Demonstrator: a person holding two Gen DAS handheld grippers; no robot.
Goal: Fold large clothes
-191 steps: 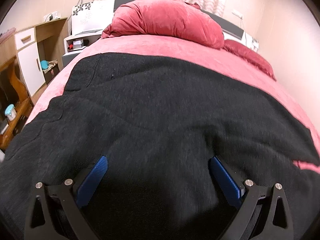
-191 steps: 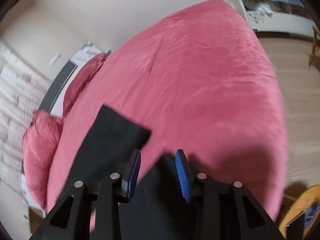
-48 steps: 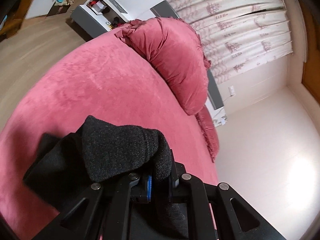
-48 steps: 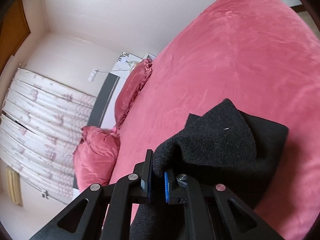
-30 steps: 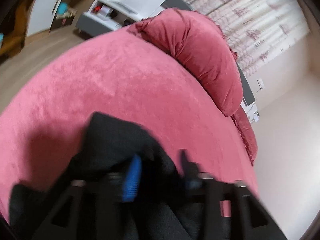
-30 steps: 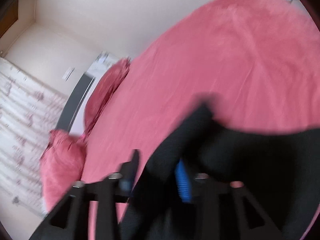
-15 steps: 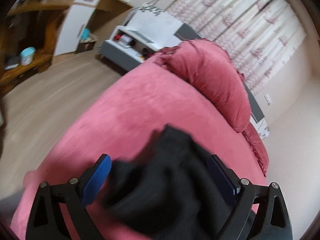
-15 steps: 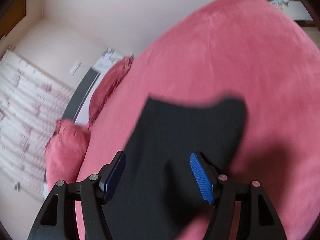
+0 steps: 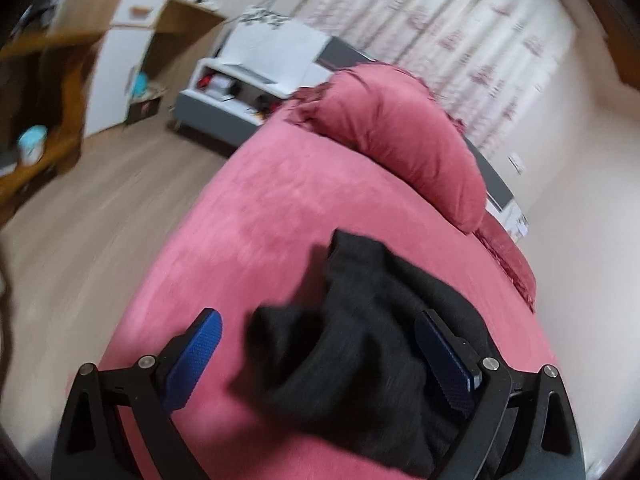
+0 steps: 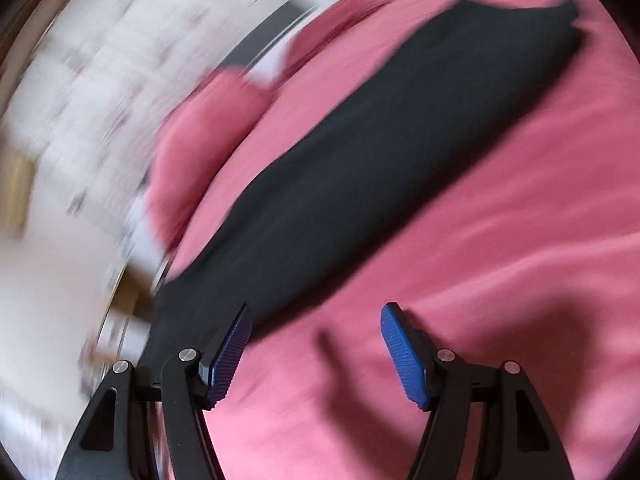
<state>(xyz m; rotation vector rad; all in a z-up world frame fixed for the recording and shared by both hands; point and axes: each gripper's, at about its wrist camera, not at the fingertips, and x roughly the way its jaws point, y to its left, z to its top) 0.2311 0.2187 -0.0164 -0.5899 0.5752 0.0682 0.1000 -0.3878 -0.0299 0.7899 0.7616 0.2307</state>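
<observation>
Both sets of jaws gape wide, gripping nothing: left gripper (image 9: 318, 354) over the black knit garment's (image 10: 380, 168) bunched end, right gripper (image 10: 316, 344) beside its long folded strip on the pink bed (image 10: 500, 240). Flatten that bunch before folding again.

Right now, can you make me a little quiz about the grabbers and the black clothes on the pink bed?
1. True or false: the left gripper is open.
2. What lies on the pink bed? A) black garment B) white towel C) blue jeans
3. Fill in: the right gripper holds ______.

Key: 1 true; 2 A; 3 nothing, since its jaws are spread wide over bare bedcover.
</observation>
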